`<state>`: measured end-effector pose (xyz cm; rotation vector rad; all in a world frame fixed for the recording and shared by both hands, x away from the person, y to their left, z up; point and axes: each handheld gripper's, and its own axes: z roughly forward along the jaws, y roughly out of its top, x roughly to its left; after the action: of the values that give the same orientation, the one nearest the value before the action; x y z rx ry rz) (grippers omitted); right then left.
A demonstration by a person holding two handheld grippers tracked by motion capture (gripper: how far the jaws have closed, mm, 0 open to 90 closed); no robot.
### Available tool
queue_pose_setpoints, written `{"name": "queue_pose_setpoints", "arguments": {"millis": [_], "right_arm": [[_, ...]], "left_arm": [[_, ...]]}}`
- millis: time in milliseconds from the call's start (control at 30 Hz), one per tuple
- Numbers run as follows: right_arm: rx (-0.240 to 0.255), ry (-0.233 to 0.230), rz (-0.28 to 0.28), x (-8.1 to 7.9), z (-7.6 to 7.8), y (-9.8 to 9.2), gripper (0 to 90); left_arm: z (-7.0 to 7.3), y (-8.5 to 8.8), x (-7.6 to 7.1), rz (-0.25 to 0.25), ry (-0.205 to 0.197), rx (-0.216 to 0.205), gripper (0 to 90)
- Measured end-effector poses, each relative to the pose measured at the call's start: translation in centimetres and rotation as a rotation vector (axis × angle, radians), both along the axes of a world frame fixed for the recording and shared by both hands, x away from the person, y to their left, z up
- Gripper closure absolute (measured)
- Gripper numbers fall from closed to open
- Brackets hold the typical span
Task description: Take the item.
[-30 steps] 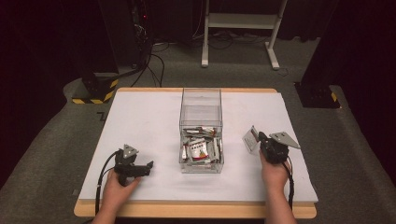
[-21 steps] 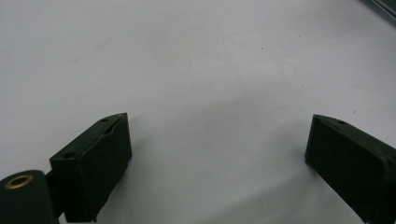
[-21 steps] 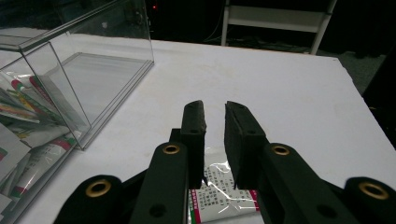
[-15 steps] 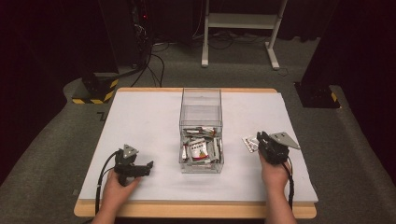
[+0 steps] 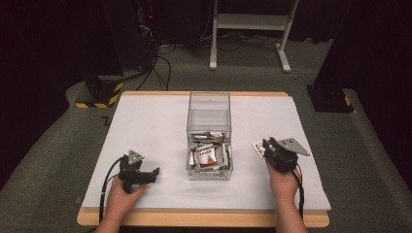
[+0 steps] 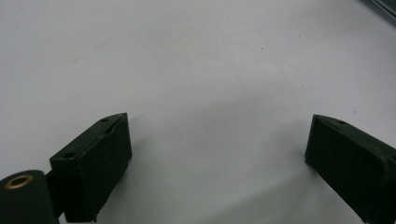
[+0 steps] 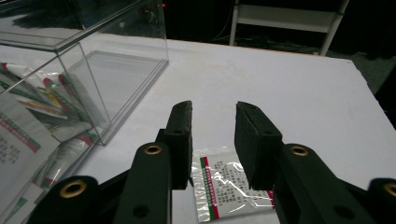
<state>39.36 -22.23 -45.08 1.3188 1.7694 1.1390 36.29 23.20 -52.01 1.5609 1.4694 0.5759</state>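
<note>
White table covering [image 5: 145,126] is spread under a clear plastic box [image 5: 209,112] of packets. Right of that box, a flat red-and-green-edged sachet [image 7: 224,189] is lain on the covering below the right gripper [image 7: 212,122], whose jaws have just been opening and are parted off it. Left of the box, the left gripper [image 6: 217,147] is held spread wide, pinching nothing.

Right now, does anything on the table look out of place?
One packet lies alone on the white table below the right gripper, outside the clear box holding the rest.
</note>
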Motion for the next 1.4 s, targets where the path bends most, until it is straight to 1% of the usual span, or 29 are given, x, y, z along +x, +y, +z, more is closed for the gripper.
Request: {"name": "queue_pose_setpoints", "arguments": {"millis": [200, 400, 467, 567, 800, 833, 900, 933, 1033, 1100, 1133, 1167, 1200, 1300, 1400], "right_arm": [[-0.008, 0.009, 0.032, -0.5, 0.2, 0.9, 61.5], [-0.001, 0.038, 0.064, -1.2, 0.1, 1.8, 55.3], [0.008, 0.049, 0.079, -1.5, -0.1, 2.2, 52.9], [0.003, 0.063, 0.094, -1.9, -0.5, 2.6, 50.1], [-0.005, 0.135, 0.119, -2.5, -2.1, 3.5, 43.7], [-0.006, 0.151, 0.120, -2.6, -2.5, 3.6, 42.3], [0.002, 0.184, 0.126, -2.6, -3.1, 3.7, 40.4], [-0.001, 0.197, 0.129, -2.6, -3.4, 3.8, 39.3], [-0.020, 0.256, 0.138, -2.4, -4.5, 4.1, 35.7], [-0.038, 0.285, 0.146, -2.2, -5.0, 4.3, 31.5], [-0.051, 0.315, 0.149, -2.0, -5.3, 4.5, 30.3], [-0.061, 0.310, 0.147, -2.0, -5.3, 4.5, 31.1], [-0.068, 0.315, 0.143, -2.0, -5.3, 4.6, 30.5], [-0.126, 0.308, 0.141, -2.1, -5.4, 5.3, 28.3], [-0.135, 0.306, 0.140, -2.1, -5.4, 5.3, 28.2]], "left_arm": [[0.0, 0.0, 0.0, 0.001, -0.001, -0.003, 7.3], [0.0, 0.0, 0.0, 0.001, 0.000, -0.002, 7.3], [0.0, 0.0, 0.0, 0.001, 0.000, -0.002, 7.3], [0.0, 0.0, 0.0, 0.000, 0.000, -0.002, 7.3], [0.0, 0.0, 0.0, 0.004, -0.001, -0.007, 7.2], [0.0, -0.1, 0.1, 0.009, -0.005, -0.014, 7.2], [0.0, -0.1, 0.1, 0.008, -0.004, -0.012, 7.1], [0.0, -0.1, 0.1, 0.008, -0.004, -0.012, 7.1], [0.0, -0.1, 0.1, 0.008, -0.004, -0.012, 7.1], [0.0, 0.0, 0.1, 0.003, 0.000, -0.007, 7.1], [0.0, 0.0, 0.1, 0.002, 0.000, -0.005, 7.1], [0.0, -0.1, 0.1, 0.004, -0.001, -0.008, 7.1], [0.0, -0.1, 0.1, 0.003, -0.002, -0.007, 7.1], [0.0, 0.0, 0.0, 0.001, -0.001, -0.004, 7.1], [0.0, 0.0, 0.0, 0.000, -0.001, -0.002, 7.1]]}}
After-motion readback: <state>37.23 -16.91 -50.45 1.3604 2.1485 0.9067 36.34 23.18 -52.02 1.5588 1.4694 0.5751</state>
